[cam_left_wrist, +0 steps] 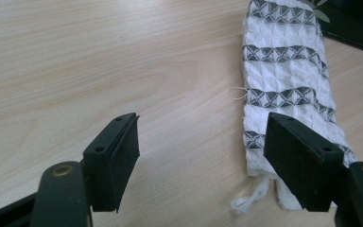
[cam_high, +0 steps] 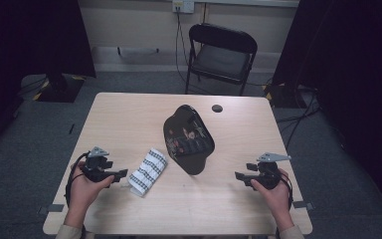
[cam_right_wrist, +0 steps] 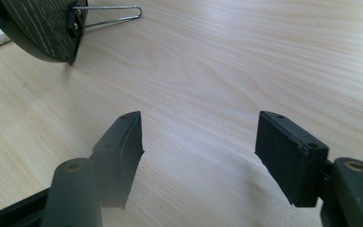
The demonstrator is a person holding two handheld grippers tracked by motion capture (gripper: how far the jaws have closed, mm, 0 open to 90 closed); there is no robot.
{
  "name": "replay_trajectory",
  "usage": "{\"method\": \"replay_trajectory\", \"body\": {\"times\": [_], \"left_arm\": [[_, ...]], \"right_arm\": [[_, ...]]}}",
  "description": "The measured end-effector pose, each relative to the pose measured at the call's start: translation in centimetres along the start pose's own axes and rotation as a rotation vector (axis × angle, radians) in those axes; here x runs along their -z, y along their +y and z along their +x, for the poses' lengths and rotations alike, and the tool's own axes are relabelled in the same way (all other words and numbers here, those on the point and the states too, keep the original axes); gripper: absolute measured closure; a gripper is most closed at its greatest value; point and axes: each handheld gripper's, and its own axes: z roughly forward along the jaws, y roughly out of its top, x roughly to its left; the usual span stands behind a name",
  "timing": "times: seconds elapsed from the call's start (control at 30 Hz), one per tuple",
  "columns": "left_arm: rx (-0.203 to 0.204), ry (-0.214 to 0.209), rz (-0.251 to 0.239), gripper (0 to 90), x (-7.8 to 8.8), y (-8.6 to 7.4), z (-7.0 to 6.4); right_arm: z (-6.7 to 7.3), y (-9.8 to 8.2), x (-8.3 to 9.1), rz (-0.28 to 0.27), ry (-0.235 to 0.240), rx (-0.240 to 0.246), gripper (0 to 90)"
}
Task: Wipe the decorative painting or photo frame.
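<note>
A glossy black oval panel [cam_high: 188,138] stands tilted at the table's middle, propped on a thin wire stand [cam_right_wrist: 108,14]; its dark back [cam_right_wrist: 38,28] shows in the right gripper view. A folded white cloth with black patterned bands [cam_high: 148,171] lies flat to its left. My left gripper [cam_high: 122,175] sits just left of the cloth, jaws open with bare wood between them [cam_left_wrist: 202,125]; one jaw stands in front of the cloth's near end [cam_left_wrist: 283,71]. My right gripper [cam_high: 241,173] is open low over bare table [cam_right_wrist: 198,123], right of the panel.
A small black round disc [cam_high: 217,108] lies near the far edge of the wooden table [cam_high: 129,119]. A black folding chair [cam_high: 221,55] stands behind the table. Cables run along the floor at the right.
</note>
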Motion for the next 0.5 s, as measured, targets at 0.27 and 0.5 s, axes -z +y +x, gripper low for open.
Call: {"method": "replay_trajectory", "body": {"times": [0.27, 0.5], "left_arm": [[0.0, 0.005, 0.013, 26.8, -0.05, -0.27, -0.02], [-0.014, 0.005, 0.011, 26.7, 0.11, -0.53, -0.16]], "right_arm": [[-0.67, -0.62, -0.44, 0.009, -0.016, 0.004, 30.2], [-0.86, -0.65, -0.97, 0.018, -0.017, 0.019, 28.3]]}}
